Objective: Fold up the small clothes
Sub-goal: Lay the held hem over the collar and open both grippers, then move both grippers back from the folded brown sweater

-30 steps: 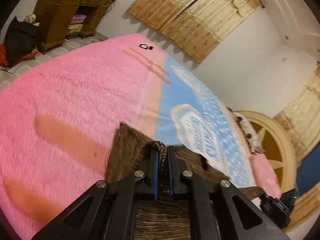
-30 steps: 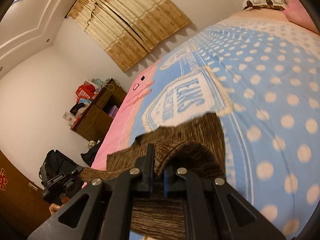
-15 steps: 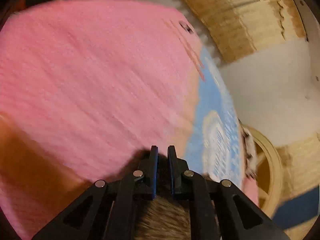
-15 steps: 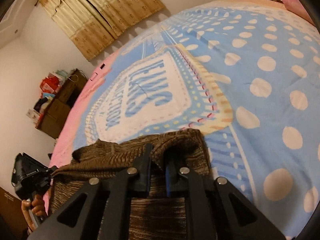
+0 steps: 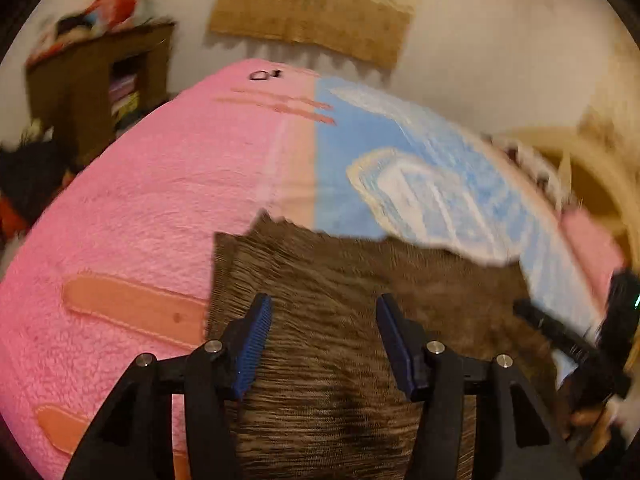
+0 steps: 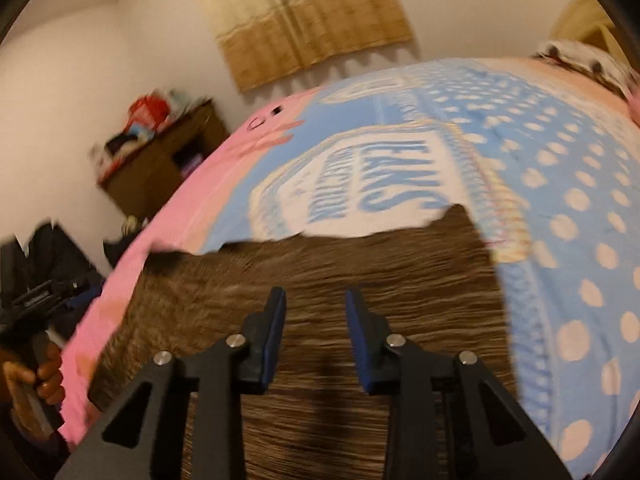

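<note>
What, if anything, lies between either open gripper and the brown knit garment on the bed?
Nothing visible. The left gripper and right gripper are both open just above the brown knit garment, which lies spread on the blanket.

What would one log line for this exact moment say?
left tool: open | right tool: open | brown knit garment: lying flat on bed blanket, held by neither tool

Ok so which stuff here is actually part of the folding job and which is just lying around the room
Part of the job:
brown knit garment, spread on the bed
left hand-held gripper, open
right hand-held gripper, open

Just lying about:
pink and blue blanket
wooden desk
curtain
small black items at the far edge of the bed
</note>
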The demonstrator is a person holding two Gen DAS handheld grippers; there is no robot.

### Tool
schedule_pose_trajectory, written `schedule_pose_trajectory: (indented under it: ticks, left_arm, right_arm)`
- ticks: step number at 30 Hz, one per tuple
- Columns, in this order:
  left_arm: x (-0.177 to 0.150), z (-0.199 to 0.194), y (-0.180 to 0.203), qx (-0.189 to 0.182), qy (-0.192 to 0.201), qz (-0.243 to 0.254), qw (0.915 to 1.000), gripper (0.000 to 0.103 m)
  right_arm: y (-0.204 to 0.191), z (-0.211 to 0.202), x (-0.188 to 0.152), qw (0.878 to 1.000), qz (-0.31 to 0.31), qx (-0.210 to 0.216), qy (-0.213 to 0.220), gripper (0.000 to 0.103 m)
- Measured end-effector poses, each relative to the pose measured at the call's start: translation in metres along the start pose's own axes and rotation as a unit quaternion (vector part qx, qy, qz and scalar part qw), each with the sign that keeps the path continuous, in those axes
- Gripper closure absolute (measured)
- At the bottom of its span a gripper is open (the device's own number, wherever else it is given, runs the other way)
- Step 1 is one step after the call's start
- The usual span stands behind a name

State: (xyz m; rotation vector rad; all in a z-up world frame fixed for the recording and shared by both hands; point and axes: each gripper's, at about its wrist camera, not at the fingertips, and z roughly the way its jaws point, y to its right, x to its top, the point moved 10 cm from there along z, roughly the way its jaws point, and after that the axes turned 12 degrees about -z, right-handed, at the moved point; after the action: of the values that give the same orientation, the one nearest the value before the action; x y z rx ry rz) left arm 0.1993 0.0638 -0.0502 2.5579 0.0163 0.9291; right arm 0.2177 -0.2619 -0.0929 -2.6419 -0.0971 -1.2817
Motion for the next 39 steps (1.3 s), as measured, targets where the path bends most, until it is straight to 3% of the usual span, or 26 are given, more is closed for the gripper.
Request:
schedule_pose_trajectory:
  ticks: [2,4,6,8,11,15,21,27,29,31,33,35,38,39]
  left_arm:
    - [-0.002,0.000,-0.007,0.029,0.013,0.008,0.9995,0.048]
    - [-0.008,-0.005,-0.028,0.042,0.019,-0.030,0.9985,0.048]
    - [-0.023,-0.006,-0.039,0.037,0.006,-0.071,0.9967,0.048]
    - [-0.053,-0.011,-0.052,0.041,-0.011,-0.082,0.9957,0.048]
    - [-0.084,-0.021,-0.057,0.078,0.017,-0.025,0.9965,0.048]
    - [-0.101,-0.035,-0.060,0.123,0.023,0.032,0.9916,0.047]
    - [-0.112,-0.047,-0.073,0.118,0.023,0.025,0.9924,0.047]
    - [-0.127,-0.086,-0.093,0.123,0.022,-0.007,0.9921,0.046]
    - [-0.121,-0.098,-0.093,0.102,0.039,-0.034,0.9935,0.043]
    - [-0.110,-0.101,-0.090,0.078,0.052,-0.065,0.9935,0.034]
    - [-0.104,-0.095,-0.087,0.063,0.047,-0.099,0.9920,0.031]
    - [-0.104,-0.082,-0.079,0.040,0.029,-0.118,0.9918,0.031]
    - [-0.118,-0.056,-0.076,0.046,-0.003,-0.144,0.9885,0.030]
    - [-0.119,-0.057,-0.075,0.051,0.011,-0.143,0.9884,0.028]
  right_arm:
    - [-0.013,0.007,-0.002,1.000,-0.017,-0.001,-0.012,0.068]
    - [-0.023,0.009,-0.006,1.000,-0.014,0.012,-0.017,0.067]
    - [-0.028,0.006,-0.015,0.999,-0.016,0.021,-0.023,0.067]
    - [-0.030,0.002,-0.026,0.999,-0.021,0.014,-0.030,0.067]
    - [-0.031,-0.006,-0.049,0.999,-0.034,0.006,-0.041,0.067]
    - [-0.022,-0.022,-0.091,0.995,-0.068,-0.037,-0.070,0.070]
    - [-0.004,-0.064,-0.128,0.996,-0.041,-0.051,-0.063,0.073]
    - [0.001,-0.084,-0.137,0.993,-0.028,-0.069,-0.088,0.072]
    - [-0.004,-0.098,-0.136,0.993,-0.021,-0.081,-0.082,0.065]
    - [-0.020,-0.114,-0.130,0.996,-0.027,-0.068,-0.046,0.052]
    - [-0.038,-0.125,-0.117,0.997,-0.036,-0.061,-0.009,0.044]
    - [-0.056,-0.129,-0.107,0.998,-0.039,-0.044,0.016,0.043]
    - [-0.077,-0.122,-0.101,0.999,-0.040,-0.019,0.020,0.043]
    - [-0.082,-0.118,-0.103,0.999,-0.042,-0.013,0.016,0.043]
